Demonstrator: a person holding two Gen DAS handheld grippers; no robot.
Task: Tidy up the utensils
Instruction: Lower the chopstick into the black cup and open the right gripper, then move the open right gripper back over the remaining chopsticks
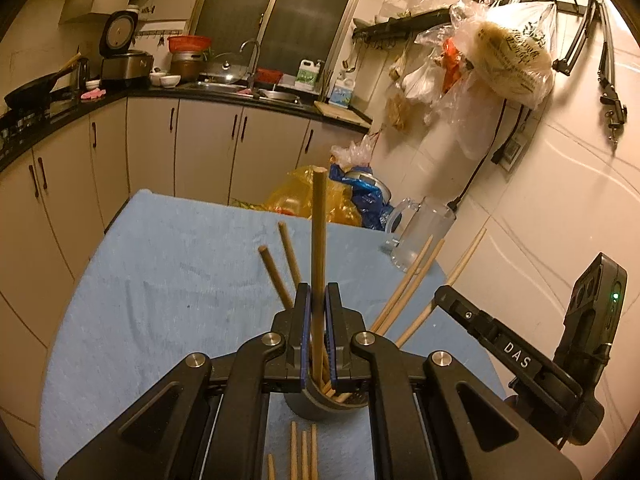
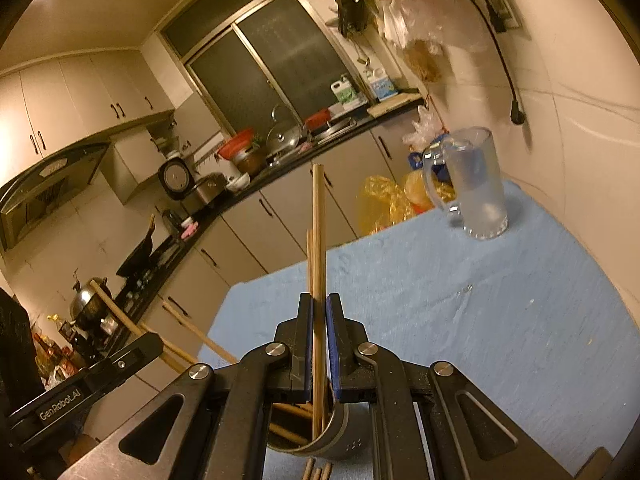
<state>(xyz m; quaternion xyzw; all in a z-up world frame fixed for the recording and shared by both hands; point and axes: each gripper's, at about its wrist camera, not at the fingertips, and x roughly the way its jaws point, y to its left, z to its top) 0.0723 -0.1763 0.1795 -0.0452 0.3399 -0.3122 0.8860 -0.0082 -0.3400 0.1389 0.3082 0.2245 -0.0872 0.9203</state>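
chopsticks (image 1: 319, 240) clamped upright by both grippers over holder (image 1: 316, 404)

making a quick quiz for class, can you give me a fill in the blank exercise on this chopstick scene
1. The left gripper is shut on one wooden ____.
2. The cloth covering the table is ____ in colour.
3. The lower ends of the chopsticks held in the right gripper reach into a dark round ____.
4. The glass mug on the cloth stands ____, holding nothing.

Missing words: chopstick; blue; holder; empty
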